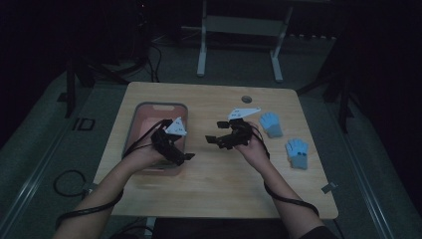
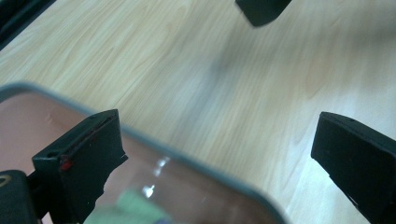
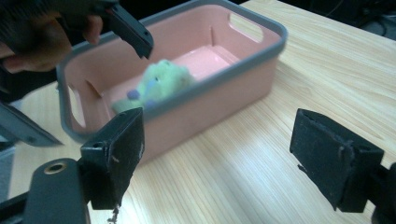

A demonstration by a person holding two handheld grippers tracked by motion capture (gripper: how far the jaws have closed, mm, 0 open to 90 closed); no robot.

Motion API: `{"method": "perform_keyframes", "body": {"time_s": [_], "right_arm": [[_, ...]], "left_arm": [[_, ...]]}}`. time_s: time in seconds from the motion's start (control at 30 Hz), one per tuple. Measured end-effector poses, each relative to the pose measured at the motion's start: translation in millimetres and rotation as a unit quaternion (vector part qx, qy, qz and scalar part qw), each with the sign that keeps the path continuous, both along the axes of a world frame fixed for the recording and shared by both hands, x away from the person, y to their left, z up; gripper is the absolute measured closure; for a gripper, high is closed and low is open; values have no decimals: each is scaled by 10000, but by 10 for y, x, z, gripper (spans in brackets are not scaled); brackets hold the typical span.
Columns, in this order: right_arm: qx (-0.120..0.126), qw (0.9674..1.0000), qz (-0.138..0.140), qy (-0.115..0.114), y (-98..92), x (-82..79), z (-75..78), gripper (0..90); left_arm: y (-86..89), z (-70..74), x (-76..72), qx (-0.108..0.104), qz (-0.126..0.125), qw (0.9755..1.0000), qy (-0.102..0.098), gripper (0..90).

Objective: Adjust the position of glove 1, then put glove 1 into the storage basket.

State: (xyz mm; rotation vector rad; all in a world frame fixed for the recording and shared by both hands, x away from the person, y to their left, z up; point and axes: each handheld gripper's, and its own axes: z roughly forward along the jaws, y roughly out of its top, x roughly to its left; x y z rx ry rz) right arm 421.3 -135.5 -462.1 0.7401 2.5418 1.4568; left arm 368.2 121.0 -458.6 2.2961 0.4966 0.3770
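Where the pink basket [image 3: 219, 93] sits at the left of the wooden table [image 1: 219, 179], a pale green soft thing [image 3: 156, 84] lies inside it on the floor of the bin, against the near wall as the right gripper view has it; it looks like a small glove or a plush, though the blur leaves that uncertain; the basket has a grey rim and cut-out handles at its ends. Over the basket's near right corner hangs the left gripper [image 1: 181, 155], its jaws spread wide with nothing between them — in its own view one jaw stands above the basket's interior and the other above bare wood, the grey rim running between. Just to the right, over the middle of the table, the right gripper [image 1: 215, 141] points leftward toward the basket, jaws likewise spread and empty; its own view looks across bare wood at the basket's long side. Farther right, well apart from the basket, two light blue gloves lie on the table — one [image 1: 271, 124] behind, the other [image 1: 297, 152] nearer the right edge.
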Motion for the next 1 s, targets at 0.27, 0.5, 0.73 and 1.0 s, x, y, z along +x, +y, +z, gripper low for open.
{"method": "perform_keyframes", "body": {"time_s": [0.27,0.5,0.73,1.0], "right_arm": [[-93,9998,-120,-125,-280,-109,-24,159],[-64,9992,-371,-100,-522,-182,-26,127],[-140,9991,-387,-59,-658,-222,-84,133],[-107,9981,-591,-103,-958,-292,-137,199]], "left_arm": [[-310,3,-93,-11,-297,9995,-120,26],[-532,8,-138,-184,-284,9993,-168,26],[-651,-61,-223,-373,-300,9987,-164,26],[-774,-186,-314,-407,-307,9985,-221,26]]}}
